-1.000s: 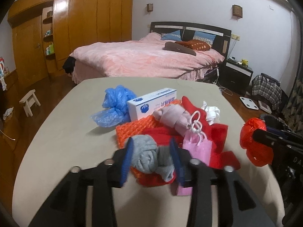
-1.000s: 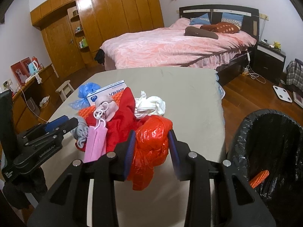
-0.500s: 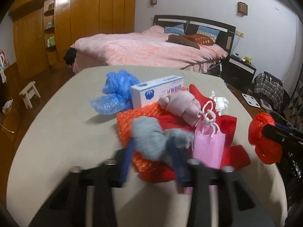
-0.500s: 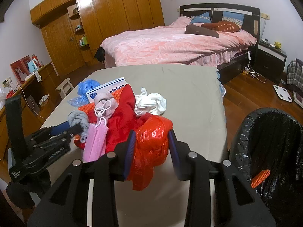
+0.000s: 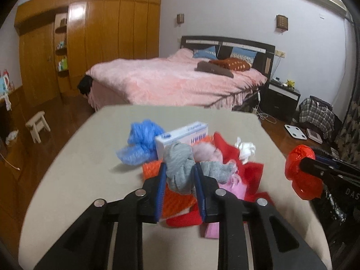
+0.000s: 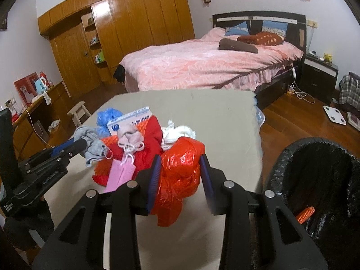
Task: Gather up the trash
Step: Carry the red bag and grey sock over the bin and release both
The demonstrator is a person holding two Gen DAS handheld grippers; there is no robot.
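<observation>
Over the trash pile (image 5: 202, 171) on the table (image 5: 78, 180), your left gripper (image 5: 180, 175) has its jaws clamped on the grey sock (image 5: 181, 168). The sock is bunched, long axis roughly upright between the pads, with a loose tail trailing right of the pile's centre. Beside the pile on its right, your right gripper (image 6: 180, 175) has its jaws clamped on the red plastic bag (image 6: 180, 171); the bag is crumpled, long axis vertical, its tail hanging down below the pads. On the pile: blue plastic bag (image 5: 141, 146) at the left edge, white box (image 5: 182, 135) behind, long axis running left to right, pink paper bag (image 6: 121, 173) at the front, white wad (image 5: 245, 148) at the right rear. Right of the pile, off the table edge, sits the black-lined bin (image 6: 315, 180), mouth open, an orange scrap (image 6: 304, 213) inside.
</observation>
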